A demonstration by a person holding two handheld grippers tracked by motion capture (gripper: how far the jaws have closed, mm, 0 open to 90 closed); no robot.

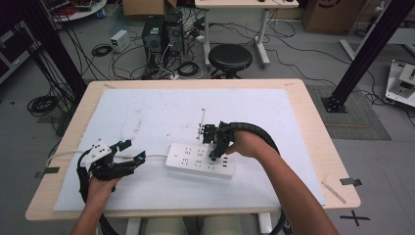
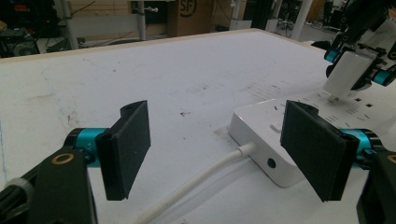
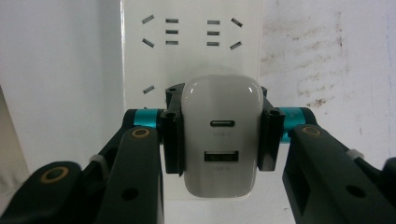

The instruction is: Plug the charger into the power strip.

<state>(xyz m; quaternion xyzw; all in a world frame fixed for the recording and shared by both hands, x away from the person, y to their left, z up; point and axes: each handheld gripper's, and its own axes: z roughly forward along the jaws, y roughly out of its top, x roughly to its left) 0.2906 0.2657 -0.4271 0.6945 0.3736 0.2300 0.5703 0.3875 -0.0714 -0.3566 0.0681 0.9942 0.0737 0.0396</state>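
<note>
A white power strip (image 1: 193, 157) lies on the white mat, and its white cable (image 2: 205, 175) runs off to the left. My right gripper (image 3: 219, 135) is shut on a white USB charger (image 3: 222, 140), pads on its two sides and ports facing the camera. It holds the charger upright over the strip's (image 3: 191, 42) sockets. In the left gripper view the charger (image 2: 348, 74) has its prongs right at the strip's (image 2: 266, 126) top face. My left gripper (image 2: 219, 144) stands open around the strip's cable end, its pads (image 2: 128, 149) touching nothing. From above, the left gripper (image 1: 133, 151) sits left of the strip.
A white mat (image 1: 147, 112) covers most of the wooden table (image 1: 313, 127). A thin white piece (image 1: 201, 122) lies on the mat behind the strip. Beyond the table are a black stool (image 1: 230, 58), computer boxes (image 1: 161, 32) with floor cables, and black frame posts (image 1: 364, 54).
</note>
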